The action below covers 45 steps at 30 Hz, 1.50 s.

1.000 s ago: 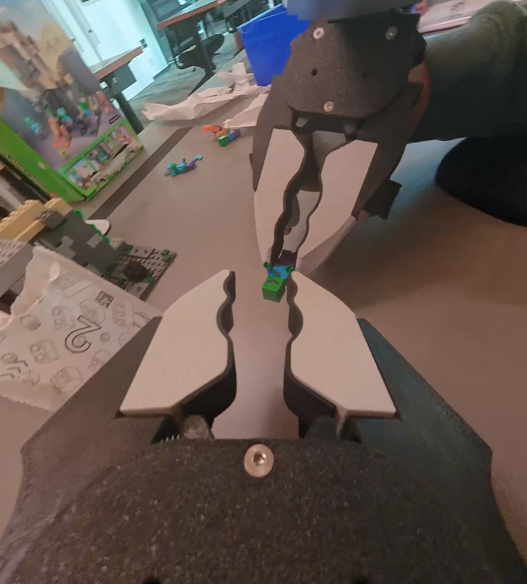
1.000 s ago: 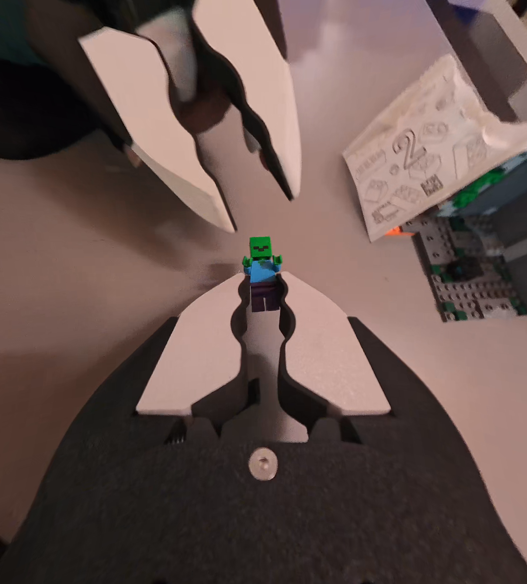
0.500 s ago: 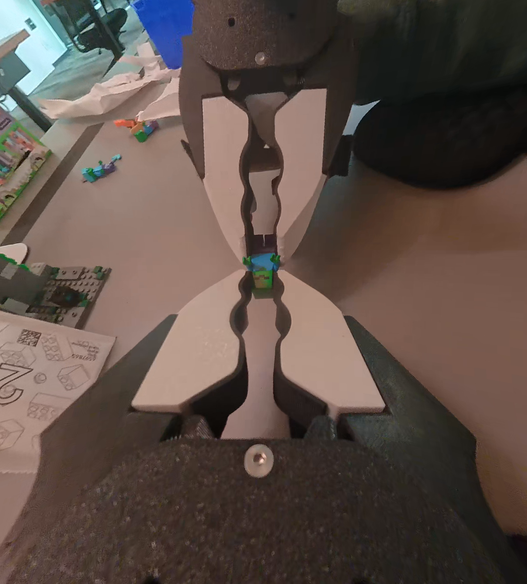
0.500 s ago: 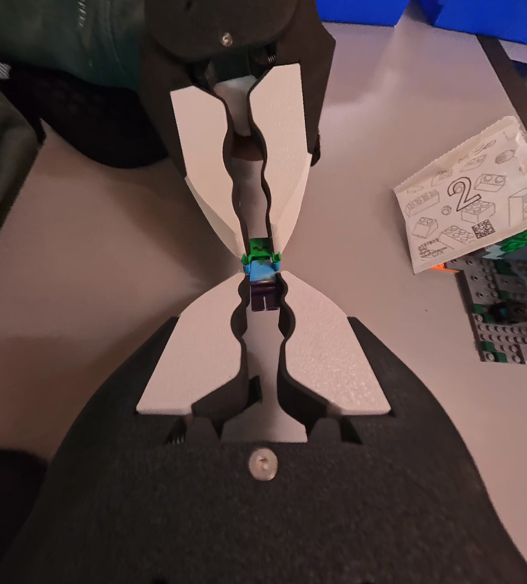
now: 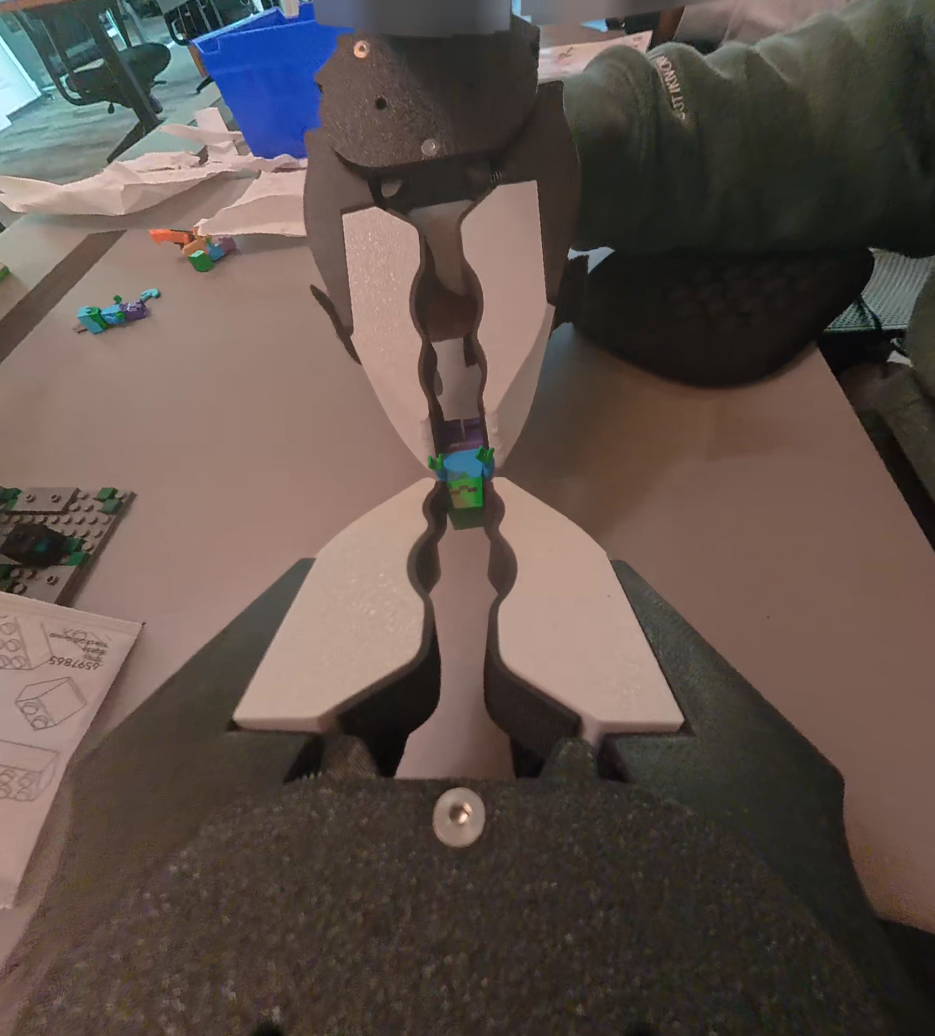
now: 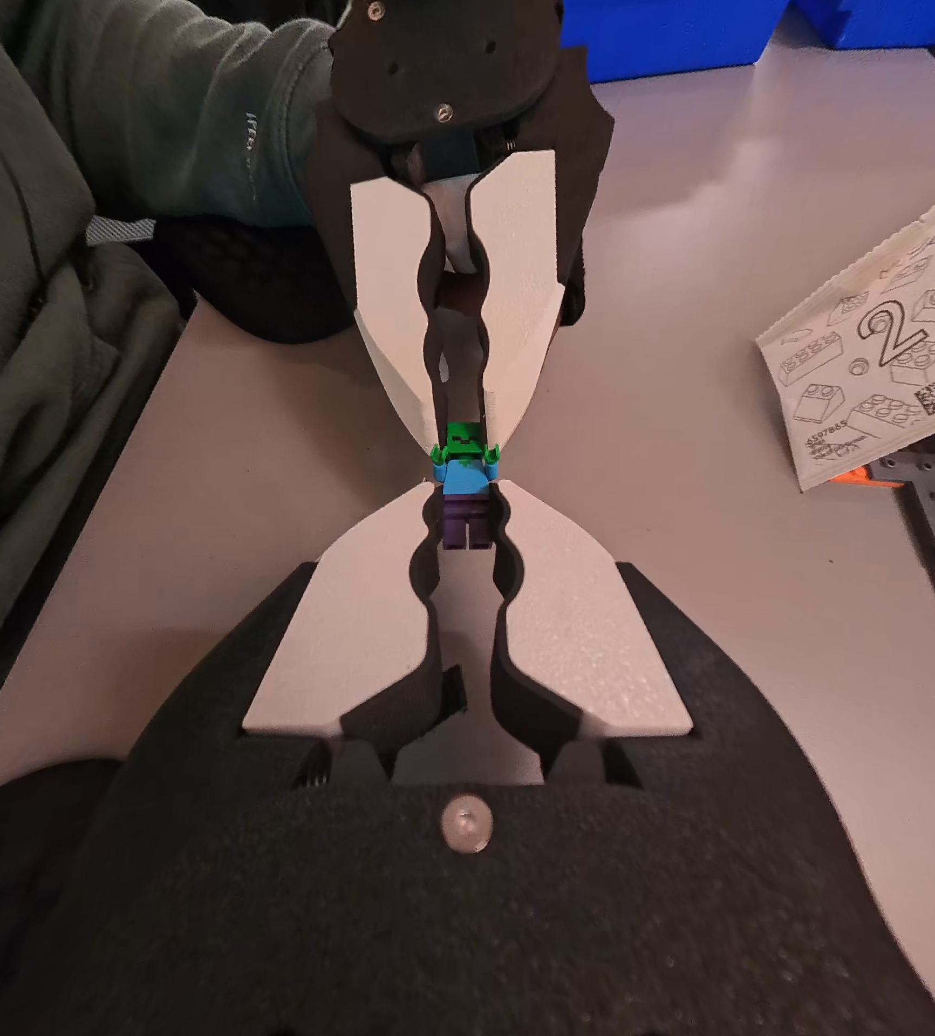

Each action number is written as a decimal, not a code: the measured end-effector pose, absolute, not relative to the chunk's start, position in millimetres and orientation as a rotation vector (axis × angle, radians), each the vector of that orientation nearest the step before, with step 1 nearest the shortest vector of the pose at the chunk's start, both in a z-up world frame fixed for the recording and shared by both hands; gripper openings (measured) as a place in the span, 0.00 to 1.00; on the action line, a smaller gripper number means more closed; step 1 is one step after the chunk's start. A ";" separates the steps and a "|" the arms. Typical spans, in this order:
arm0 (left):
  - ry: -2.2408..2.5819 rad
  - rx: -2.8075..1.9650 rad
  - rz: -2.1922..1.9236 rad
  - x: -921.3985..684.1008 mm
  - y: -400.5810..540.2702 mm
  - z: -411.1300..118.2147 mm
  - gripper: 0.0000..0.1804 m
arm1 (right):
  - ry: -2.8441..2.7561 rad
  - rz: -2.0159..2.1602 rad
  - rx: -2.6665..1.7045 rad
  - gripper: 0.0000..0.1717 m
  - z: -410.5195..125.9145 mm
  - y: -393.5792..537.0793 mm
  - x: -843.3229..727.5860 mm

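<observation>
A small toy minifigure (image 6: 466, 482) with a green head, blue shirt and purple legs hangs between both grippers above the grey table (image 6: 678, 560). My right gripper (image 6: 466, 521) is shut on its purple legs. My left gripper (image 5: 464, 504) is shut on its green head (image 5: 465, 496). The two grippers meet tip to tip. In the left wrist view the right gripper (image 5: 462, 431) faces me with the legs between its pads. In the right wrist view the left gripper (image 6: 465, 434) faces me around the head.
A printed paper bag (image 6: 880, 347) and a grey studded brick build (image 5: 33, 538) lie beside the grippers. Loose coloured brick pieces (image 5: 114, 314), crumpled paper (image 5: 134, 185) and a blue bin (image 5: 263, 95) sit farther off. A person's green sleeve (image 5: 762, 140) is behind the right gripper. My left and right fingertips are right by each other.
My left gripper moved in over the minifigure's head and its jaws closed on it. My right gripper kept hold of the legs throughout.
</observation>
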<state>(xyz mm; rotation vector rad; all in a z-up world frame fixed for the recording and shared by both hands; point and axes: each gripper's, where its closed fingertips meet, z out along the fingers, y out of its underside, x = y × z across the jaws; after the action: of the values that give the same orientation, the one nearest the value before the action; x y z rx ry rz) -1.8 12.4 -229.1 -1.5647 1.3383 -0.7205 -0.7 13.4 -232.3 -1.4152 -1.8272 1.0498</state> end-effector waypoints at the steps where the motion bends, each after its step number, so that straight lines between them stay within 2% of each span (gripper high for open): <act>1: 1.334 -1.567 -0.732 -1.8 12.7 -229.0 0.07 | -1.825 1.057 -1.418 0.09 -232.3 13.8 -0.6; 28: 1.330 -1.581 -0.842 -9.1 18.4 -226.9 0.07 | -1.777 1.175 -1.461 0.09 -231.0 20.7 1.5; 29: 1.335 -1.598 -0.812 -15.0 20.8 -229.2 0.00 | -1.797 1.151 -1.486 0.08 -235.3 23.1 5.6; 33: 1.182 -1.615 -0.747 -52.4 40.1 -218.8 0.00 | -1.686 1.154 -1.568 0.08 -237.7 45.6 31.6; 44: 1.277 -1.577 -0.629 -17.8 39.2 -232.3 0.00 | -1.690 1.101 -1.505 0.09 -233.5 42.8 13.5; 45: 1.291 -1.569 -0.647 -11.9 35.6 -232.7 0.07 | -1.700 1.101 -1.494 0.09 -233.2 39.8 10.8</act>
<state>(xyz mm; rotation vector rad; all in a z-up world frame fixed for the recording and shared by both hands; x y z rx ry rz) -11.9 35.6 -232.7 -1.5690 1.2912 -0.6468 10.8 39.8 -233.2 -1.4935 -1.6999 1.1006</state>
